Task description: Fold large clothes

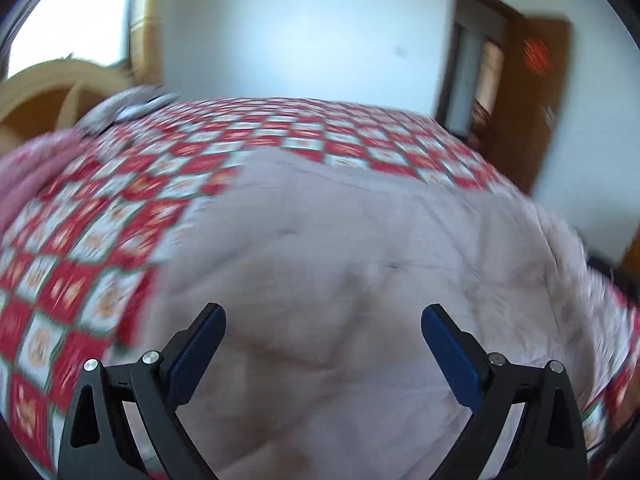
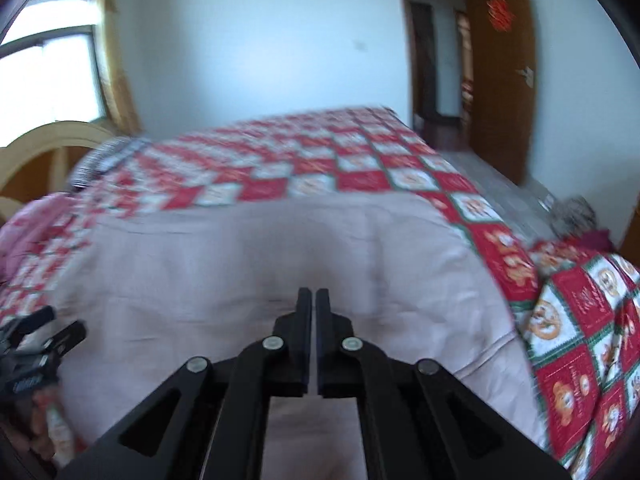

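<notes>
Pale cloth (image 1: 320,248) lies under both grippers' jaws (L apart, R pinched).

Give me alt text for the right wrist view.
The shut right claw hangs over a pale pink garment spread on a bed with a red-and-white checked quilt. The left claw shows at the left edge; a brown door stands open behind.

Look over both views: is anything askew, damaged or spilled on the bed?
Nothing spilled or damaged. The pale pink garment lies wrinkled on the red-and-white checked quilt, whose corner hangs rumpled off the bed. Blur hides finer detail.
</notes>
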A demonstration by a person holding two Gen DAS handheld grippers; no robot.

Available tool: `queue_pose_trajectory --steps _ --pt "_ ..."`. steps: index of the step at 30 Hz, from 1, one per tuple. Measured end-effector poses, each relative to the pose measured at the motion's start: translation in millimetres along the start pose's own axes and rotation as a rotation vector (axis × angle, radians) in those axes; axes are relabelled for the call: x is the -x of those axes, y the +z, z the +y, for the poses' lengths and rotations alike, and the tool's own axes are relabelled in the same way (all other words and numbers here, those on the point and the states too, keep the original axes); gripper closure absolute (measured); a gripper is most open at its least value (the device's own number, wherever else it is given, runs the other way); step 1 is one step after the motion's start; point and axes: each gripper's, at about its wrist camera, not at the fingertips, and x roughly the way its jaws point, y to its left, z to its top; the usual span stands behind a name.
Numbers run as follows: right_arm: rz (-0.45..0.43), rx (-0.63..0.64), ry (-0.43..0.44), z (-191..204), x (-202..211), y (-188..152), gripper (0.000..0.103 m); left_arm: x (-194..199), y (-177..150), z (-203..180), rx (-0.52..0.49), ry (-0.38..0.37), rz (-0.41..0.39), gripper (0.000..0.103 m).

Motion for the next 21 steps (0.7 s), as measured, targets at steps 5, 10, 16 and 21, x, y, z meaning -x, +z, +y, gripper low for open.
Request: queue_pose_trajectory --steps 5,10,16,21 --pt "0.041 -0.012 0.104 44.4 -23.8 -22.2 0.102 17.9 -18.9 74.5 0.325 -0.042 -0.003 0.005" --pt "0.169 -0.051 0.128 56.6 -75.0 -54.5 0.102 25.2 -55.5 80.0 0.341 -0.036 -0.001 0.005" --pt "0.173 -0.078 0.164 44.1 -83.7 -65.3 0.103 10.6 -75.0 74.4 0.39 -0.155 0.016 0.005" --pt "0.174 -0.085 0.157 43.2 -80.5 -64.8 0.103 -19.8 -63.1 77.7 0.512 -0.159 -0.002 0.004"
